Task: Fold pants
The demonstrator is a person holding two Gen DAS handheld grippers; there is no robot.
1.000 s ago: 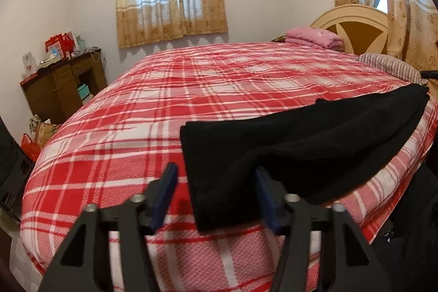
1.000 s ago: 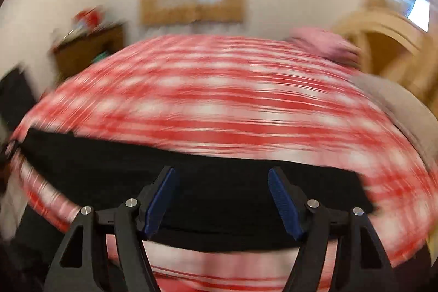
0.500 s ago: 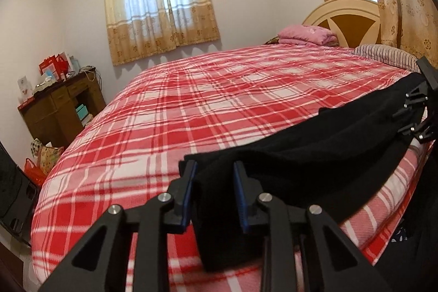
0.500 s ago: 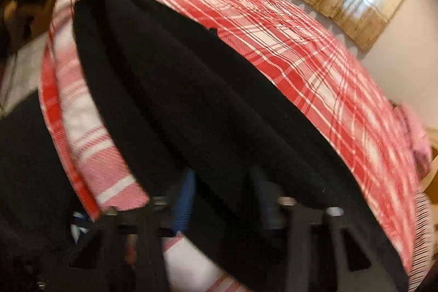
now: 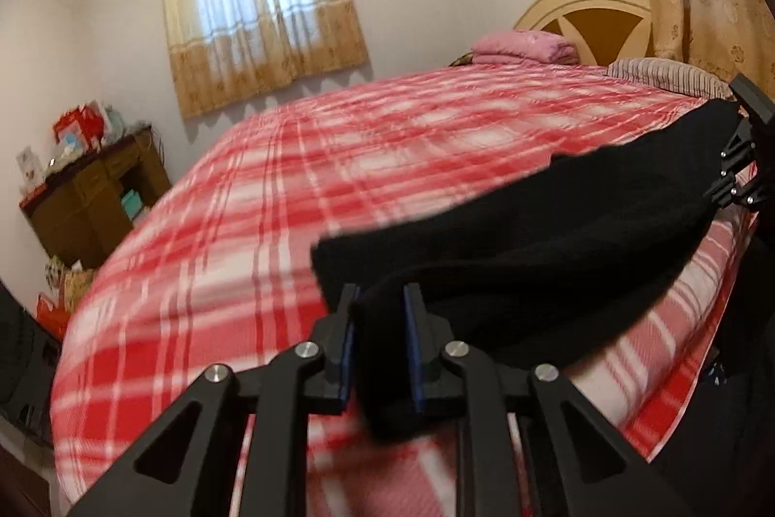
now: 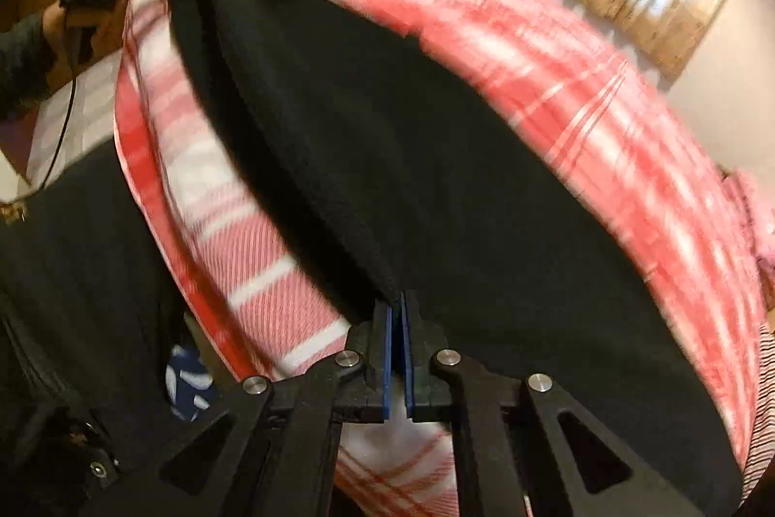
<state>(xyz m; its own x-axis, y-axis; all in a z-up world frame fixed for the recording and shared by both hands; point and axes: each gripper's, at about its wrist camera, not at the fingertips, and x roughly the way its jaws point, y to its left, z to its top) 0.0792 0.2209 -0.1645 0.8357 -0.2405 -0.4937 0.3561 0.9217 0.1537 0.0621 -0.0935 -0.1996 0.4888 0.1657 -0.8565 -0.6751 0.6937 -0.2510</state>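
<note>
Black pants (image 5: 557,236), soft fleecy fabric, folded lengthwise into a long band, stretched along the near edge of the bed (image 5: 300,197), both ends pinched and lifted slightly

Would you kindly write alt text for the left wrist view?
The left gripper has its jaws closing on one end of black pants lying across a red plaid bed. The right gripper grips the far end, with curtains behind.
</note>
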